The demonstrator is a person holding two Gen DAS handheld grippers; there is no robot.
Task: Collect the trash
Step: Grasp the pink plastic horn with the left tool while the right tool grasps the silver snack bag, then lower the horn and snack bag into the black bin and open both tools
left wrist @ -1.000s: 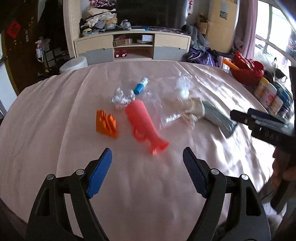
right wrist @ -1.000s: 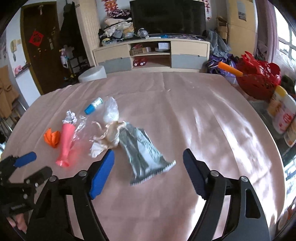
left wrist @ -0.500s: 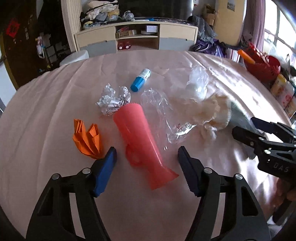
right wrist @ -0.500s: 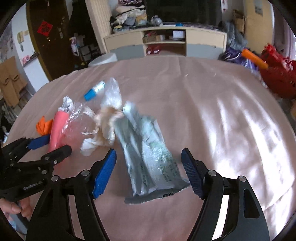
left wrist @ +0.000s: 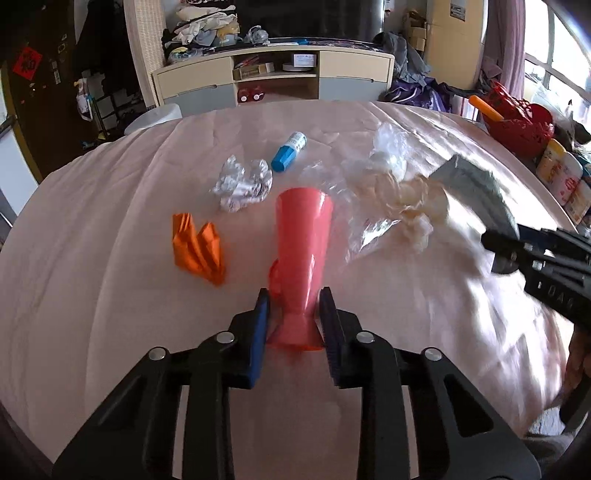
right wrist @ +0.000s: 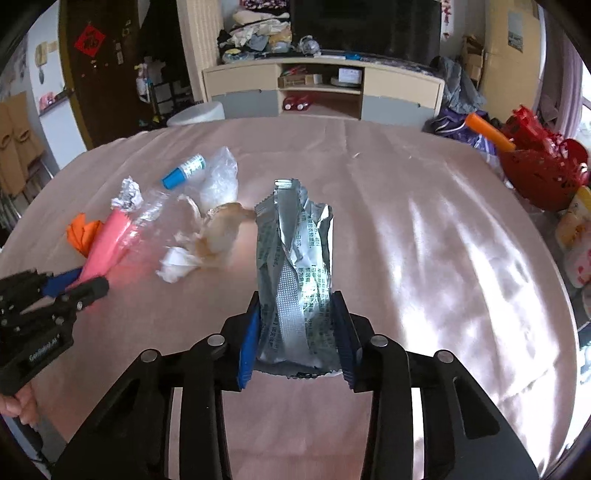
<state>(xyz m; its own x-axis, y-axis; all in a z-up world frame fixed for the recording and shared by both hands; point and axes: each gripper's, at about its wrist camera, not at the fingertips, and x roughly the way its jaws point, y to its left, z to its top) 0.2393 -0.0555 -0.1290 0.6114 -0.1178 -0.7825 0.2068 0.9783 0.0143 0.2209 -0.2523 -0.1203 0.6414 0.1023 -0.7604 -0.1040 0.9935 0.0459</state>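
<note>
Both grippers have just closed on trash lying on the pink tablecloth [left wrist: 92, 229]: the left gripper [left wrist: 294, 317] clamps the pink cone's [left wrist: 303, 240] narrow end, while the right gripper [right wrist: 299, 332] pinches the silver foil pouch [right wrist: 295, 266]

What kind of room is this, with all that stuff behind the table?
Most likely a lived-in home living room: a low TV cabinet piled with clothes, a dark screen above it, and a cloth-covered table.
</note>
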